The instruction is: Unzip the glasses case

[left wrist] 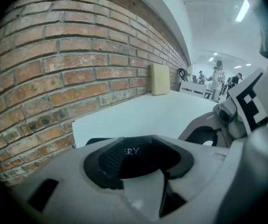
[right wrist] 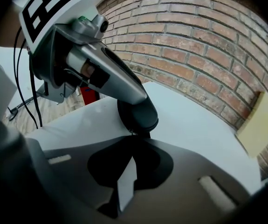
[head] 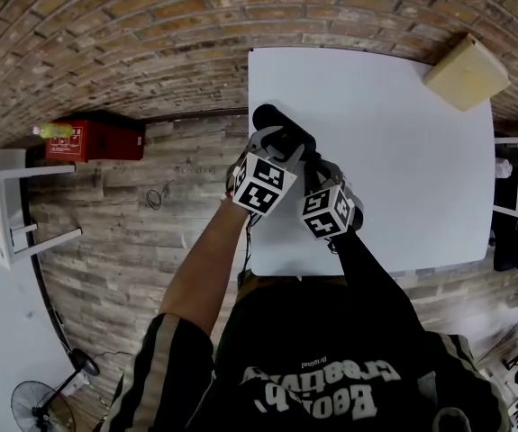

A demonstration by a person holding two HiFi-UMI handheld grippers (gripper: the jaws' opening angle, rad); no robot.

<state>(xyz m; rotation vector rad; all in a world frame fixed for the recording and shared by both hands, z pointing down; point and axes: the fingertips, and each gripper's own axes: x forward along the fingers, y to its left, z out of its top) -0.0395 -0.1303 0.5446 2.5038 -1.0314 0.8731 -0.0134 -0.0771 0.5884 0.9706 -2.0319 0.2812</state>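
1. Lying near the left edge of the table, long axis running away from the person and slanting left: glasses case.
2. Clamping across the case's body, jaws spread wide by it: left gripper.
3. Sitting at the case's near end, jaws pressed together, seemingly at the zip pull, which is too small to confirm: right gripper.
4. Judging the right gripper nearer the zip, with the pull likely running along that axis.

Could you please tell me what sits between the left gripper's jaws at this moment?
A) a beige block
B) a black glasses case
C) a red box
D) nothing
B: the left gripper is closed on the black glasses case, with one jaw on either side of it, as its own view shows.
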